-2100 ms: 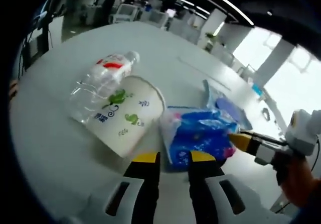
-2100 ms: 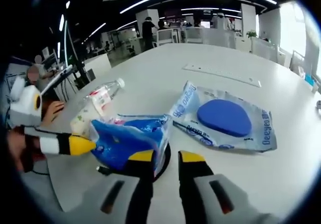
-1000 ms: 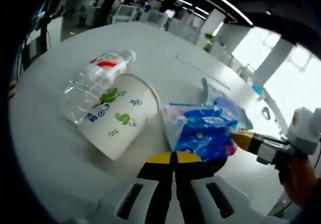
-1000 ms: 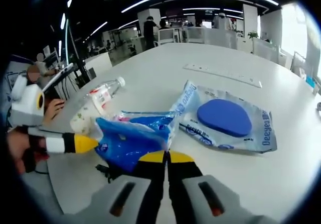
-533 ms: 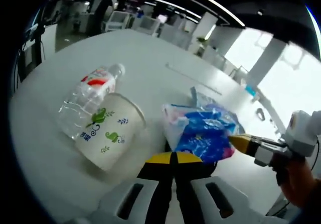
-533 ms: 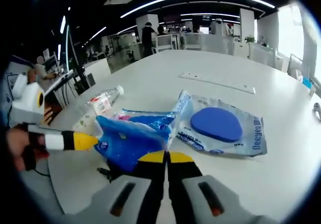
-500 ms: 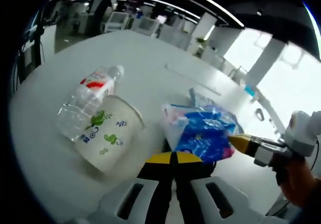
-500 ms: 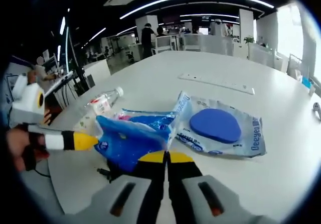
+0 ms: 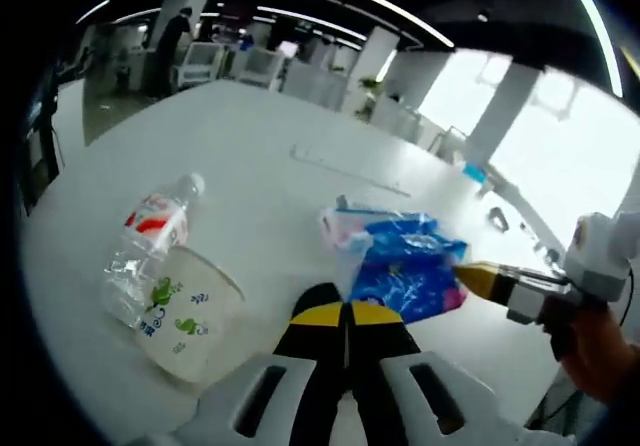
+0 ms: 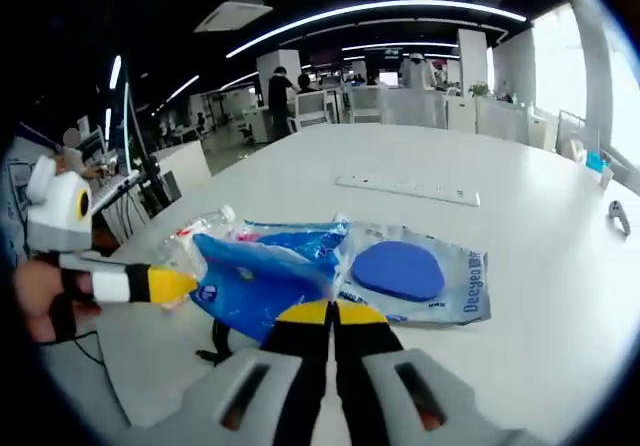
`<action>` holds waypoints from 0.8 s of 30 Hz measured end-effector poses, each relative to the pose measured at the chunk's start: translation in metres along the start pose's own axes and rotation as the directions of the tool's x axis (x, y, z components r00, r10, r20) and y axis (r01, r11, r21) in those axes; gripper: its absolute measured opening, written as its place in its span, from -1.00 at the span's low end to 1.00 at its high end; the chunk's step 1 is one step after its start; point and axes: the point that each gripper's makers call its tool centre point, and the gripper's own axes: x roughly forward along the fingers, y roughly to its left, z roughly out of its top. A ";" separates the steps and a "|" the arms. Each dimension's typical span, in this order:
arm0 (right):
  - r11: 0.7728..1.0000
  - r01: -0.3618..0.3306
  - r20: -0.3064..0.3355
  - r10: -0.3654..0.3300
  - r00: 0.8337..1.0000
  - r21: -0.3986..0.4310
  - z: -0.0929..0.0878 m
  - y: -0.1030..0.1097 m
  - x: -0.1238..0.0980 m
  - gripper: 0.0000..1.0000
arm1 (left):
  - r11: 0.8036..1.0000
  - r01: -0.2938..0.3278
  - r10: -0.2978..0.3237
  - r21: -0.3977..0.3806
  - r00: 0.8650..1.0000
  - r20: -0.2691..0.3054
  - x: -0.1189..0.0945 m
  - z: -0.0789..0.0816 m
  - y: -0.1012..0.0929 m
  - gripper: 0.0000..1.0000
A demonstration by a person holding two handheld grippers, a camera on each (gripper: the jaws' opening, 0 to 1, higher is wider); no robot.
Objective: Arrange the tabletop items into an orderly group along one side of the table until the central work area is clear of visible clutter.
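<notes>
Left gripper point(image 9: 345, 314) and right gripper point(image 10: 333, 313): jaws together on opposite edges of the blue bag point(image 9: 405, 266), held clear above the white table point(image 9: 250, 181). Below left: paper cup point(image 9: 190, 311) on its side, touching the water bottle point(image 9: 145, 241). Blue-pad packet point(image 10: 415, 271) lies flat just beyond the bag.

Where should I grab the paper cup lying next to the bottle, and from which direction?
Take the paper cup by its rim, I'd suggest. It lies on its side on the white table with the open mouth turned toward the blue packet, and the plastic bottle lies against its far flank. So come from the mouth side, one jaw inside the wall and one outside.
</notes>
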 end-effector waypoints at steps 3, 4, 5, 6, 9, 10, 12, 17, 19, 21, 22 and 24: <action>1.000 0.018 0.014 -0.018 1.000 0.011 0.004 -0.007 -0.005 -1.00 | 0.999 0.026 -0.026 0.031 1.000 -0.001 0.003 0.006 -0.011 -1.00; 1.000 0.024 0.020 -0.025 0.999 0.018 0.006 -0.010 -0.008 -1.00 | 0.998 0.035 -0.035 0.048 0.999 0.000 0.004 0.008 -0.016 -1.00; 0.999 0.030 0.023 -0.031 0.999 0.019 0.006 -0.013 -0.010 -1.00 | 0.998 0.042 -0.042 0.050 0.999 -0.003 0.005 0.009 -0.019 -1.00; 0.999 0.039 0.026 -0.039 0.999 0.021 0.007 -0.017 -0.012 -1.00 | 0.997 0.050 -0.050 0.057 0.999 -0.004 0.006 0.010 -0.023 -1.00; 0.998 0.059 0.040 -0.060 0.997 0.027 0.011 -0.025 -0.019 -1.00 | 0.995 0.072 -0.071 0.075 0.997 -0.009 0.010 0.013 -0.033 -1.00; 0.997 0.064 0.043 -0.065 0.997 0.031 0.013 -0.028 -0.021 -1.00 | 0.993 0.078 -0.078 0.083 0.997 -0.012 0.011 0.014 -0.037 -1.00; 0.997 0.074 0.050 -0.075 0.996 0.032 0.015 -0.033 -0.025 -1.00 | 0.992 0.091 -0.090 0.086 0.996 -0.014 0.012 0.015 -0.043 -1.00; 0.994 0.105 0.069 -0.107 0.992 0.039 0.021 -0.048 -0.037 -1.00 | 0.986 0.126 -0.125 0.108 0.992 -0.017 0.018 0.020 -0.061 -1.00; 0.992 0.117 0.076 -0.120 0.990 0.043 0.024 -0.054 -0.042 -1.00 | 0.984 0.139 -0.138 0.115 0.990 -0.020 0.021 0.022 -0.068 -1.00; 0.990 0.130 0.081 -0.133 0.988 0.046 0.025 -0.061 -0.046 -1.00 | 0.980 0.154 -0.153 0.124 0.988 -0.024 0.024 0.023 -0.076 -1.00; 0.990 0.134 0.083 -0.138 0.987 0.047 0.026 -0.064 -0.048 -1.00 | 0.979 0.159 -0.157 0.125 0.987 -0.024 0.025 0.023 -0.079 -1.00; 0.988 0.147 0.088 -0.151 0.985 0.051 0.027 -0.070 -0.052 -1.00 | 0.976 0.173 -0.171 0.132 0.985 -0.025 0.028 0.024 -0.087 -1.00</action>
